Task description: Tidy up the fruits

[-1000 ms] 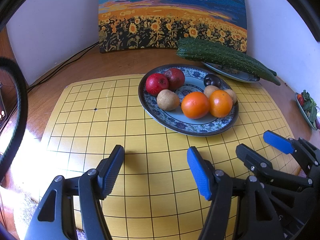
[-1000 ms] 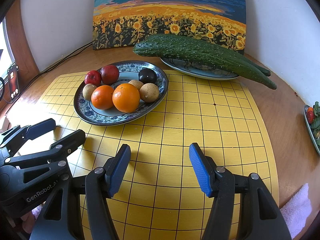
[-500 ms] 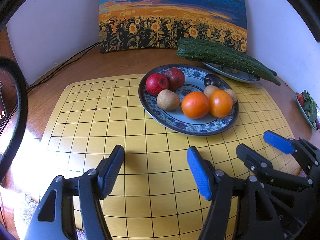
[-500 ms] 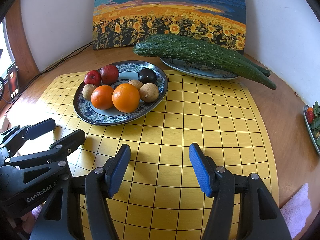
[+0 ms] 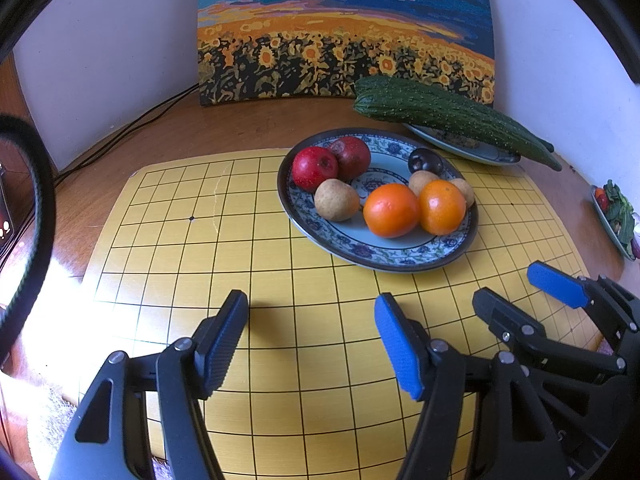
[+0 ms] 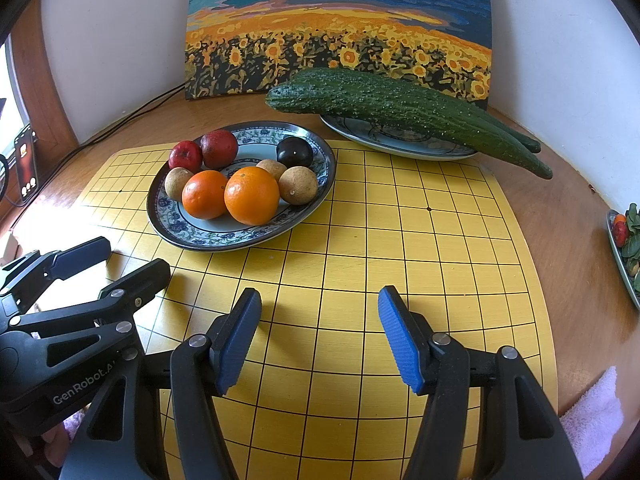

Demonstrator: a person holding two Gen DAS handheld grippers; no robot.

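A blue patterned plate (image 5: pixel 400 258) (image 6: pixel 240 236) stands on the yellow grid mat (image 5: pixel 280 280) (image 6: pixel 400 240). On it lie two oranges (image 5: pixel 391 210) (image 6: pixel 251 195), two red apples (image 5: pixel 315 167) (image 6: pixel 185 156), a dark plum (image 5: pixel 425 161) (image 6: pixel 295 151) and several brown round fruits (image 5: pixel 336 200) (image 6: pixel 298 185). My left gripper (image 5: pixel 312 334) (image 6: pixel 134 258) hovers open over the mat in front of the plate, nothing between its fingers. Beside it on the right, my right gripper (image 6: pixel 320 330) (image 5: pixel 516 288) also stands open and empty.
Behind the fruit plate, a long green cucumber (image 5: pixel 448 114) (image 6: pixel 400 106) rests across a second plate (image 6: pixel 400 146). A sunflower painting (image 5: pixel 344 32) leans on the wall. A dish of greens (image 6: pixel 626 248) sits at the far right, cables (image 5: pixel 120 136) at the left, a pink cloth (image 6: pixel 592 420) near right.
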